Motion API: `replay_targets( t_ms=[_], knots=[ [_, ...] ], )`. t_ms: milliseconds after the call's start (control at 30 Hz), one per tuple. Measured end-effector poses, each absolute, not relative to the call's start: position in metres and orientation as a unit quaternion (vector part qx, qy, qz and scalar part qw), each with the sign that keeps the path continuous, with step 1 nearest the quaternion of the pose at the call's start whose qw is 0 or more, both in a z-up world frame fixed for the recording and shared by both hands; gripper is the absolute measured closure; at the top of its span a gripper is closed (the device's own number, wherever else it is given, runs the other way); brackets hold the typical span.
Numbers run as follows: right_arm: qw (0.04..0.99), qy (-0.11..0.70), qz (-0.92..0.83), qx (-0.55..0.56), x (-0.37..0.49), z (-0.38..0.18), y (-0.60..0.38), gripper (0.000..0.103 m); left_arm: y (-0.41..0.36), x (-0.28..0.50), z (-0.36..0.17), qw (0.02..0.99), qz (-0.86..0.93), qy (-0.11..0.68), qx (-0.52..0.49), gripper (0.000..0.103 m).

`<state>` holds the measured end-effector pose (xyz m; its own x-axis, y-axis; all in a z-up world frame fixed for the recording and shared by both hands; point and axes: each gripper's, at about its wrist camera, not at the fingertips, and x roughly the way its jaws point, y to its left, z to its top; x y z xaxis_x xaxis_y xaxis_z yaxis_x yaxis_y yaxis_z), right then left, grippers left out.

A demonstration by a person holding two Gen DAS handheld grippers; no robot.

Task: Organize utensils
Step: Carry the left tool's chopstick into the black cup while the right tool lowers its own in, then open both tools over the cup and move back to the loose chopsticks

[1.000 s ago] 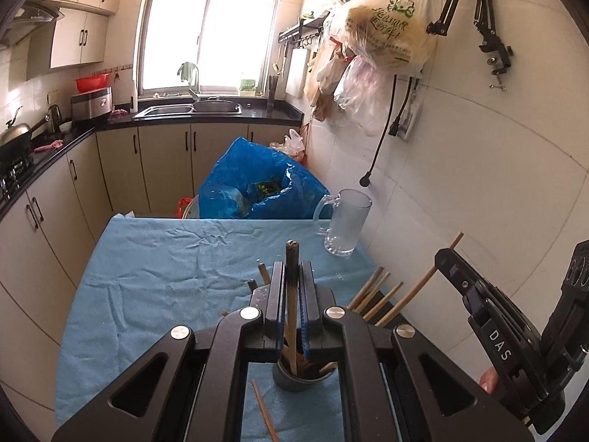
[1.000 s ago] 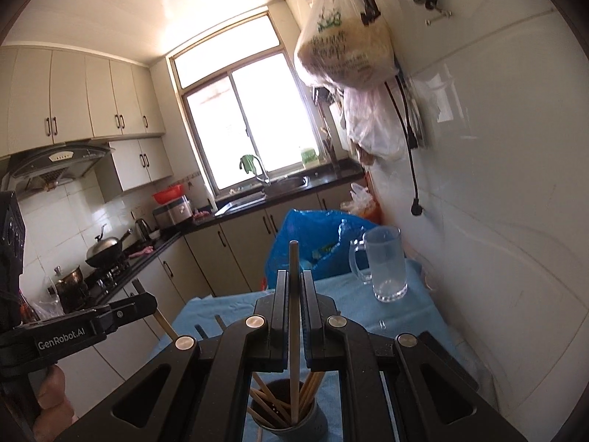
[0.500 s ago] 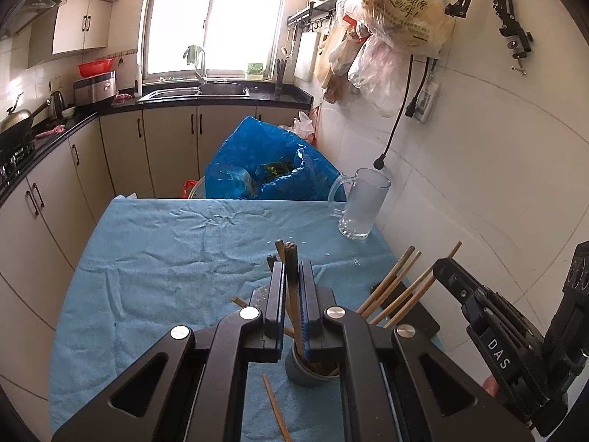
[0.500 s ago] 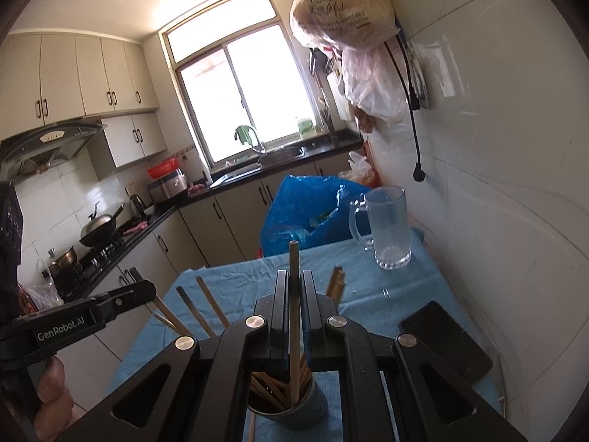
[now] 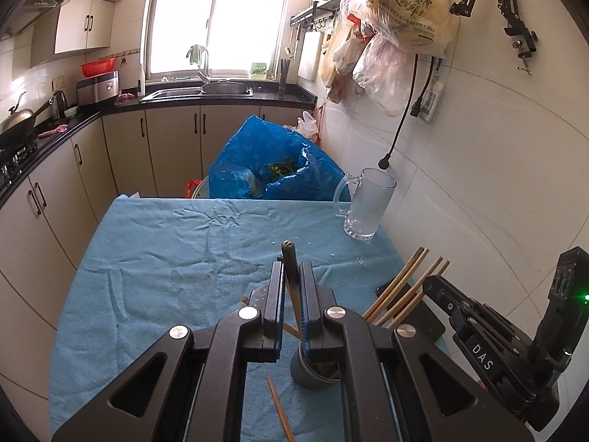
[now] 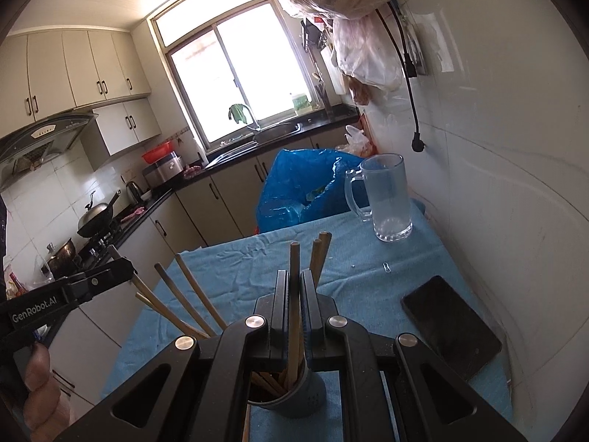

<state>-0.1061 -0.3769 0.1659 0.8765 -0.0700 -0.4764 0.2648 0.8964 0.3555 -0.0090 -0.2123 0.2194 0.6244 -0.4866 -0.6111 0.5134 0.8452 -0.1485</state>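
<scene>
A grey cup point(image 5: 313, 374) stands on the blue cloth with several wooden chopsticks point(image 5: 401, 291) leaning out of it. It also shows in the right wrist view point(image 6: 294, 397). My left gripper point(image 5: 291, 294) is shut on a dark-tipped chopstick point(image 5: 289, 258), held upright just above the cup. My right gripper point(image 6: 294, 298) is shut on a wooden chopstick point(image 6: 293, 258) whose lower end reaches into the cup. One loose chopstick point(image 5: 279, 409) lies on the cloth beside the cup.
A glass mug point(image 6: 388, 199) stands at the table's far right. A black phone point(image 6: 451, 324) lies near the right wall. A blue plastic bag point(image 5: 272, 165) sits beyond the table's point(image 5: 154, 258) far edge. Kitchen counters run along the left and back.
Both grippers have tilted downward and lowered over the cup. The chopsticks in their jaws have sunk closer to the cup, and more of the table shows.
</scene>
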Motion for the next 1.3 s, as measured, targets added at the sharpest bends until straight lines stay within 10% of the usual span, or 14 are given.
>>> replay_targets(
  t_ms=[233, 367, 700, 1300],
  knots=[
    [0.942, 0.241, -0.084, 0.218, -0.106, 0.164, -0.380, 0.094, -0.211, -0.006, 0.219, 0.900, -0.275, 0.339, 0.015, 0.086],
    [0.943, 0.236, -0.089, 0.218, -0.109, 0.166, -0.378, 0.071, -0.211, -0.006, 0.222, 0.901, -0.274, 0.336, 0.012, 0.082],
    [0.947, 0.206, -0.157, 0.190, -0.152, 0.171, -0.381, 0.012, -0.181, -0.017, 0.231, 0.919, -0.240, 0.314, -0.005, 0.035],
    [0.918, 0.286, -0.173, 0.212, -0.179, 0.121, -0.372, 0.008, -0.077, -0.030, 0.165, 0.919, -0.130, 0.372, -0.029, 0.023]
  ],
)
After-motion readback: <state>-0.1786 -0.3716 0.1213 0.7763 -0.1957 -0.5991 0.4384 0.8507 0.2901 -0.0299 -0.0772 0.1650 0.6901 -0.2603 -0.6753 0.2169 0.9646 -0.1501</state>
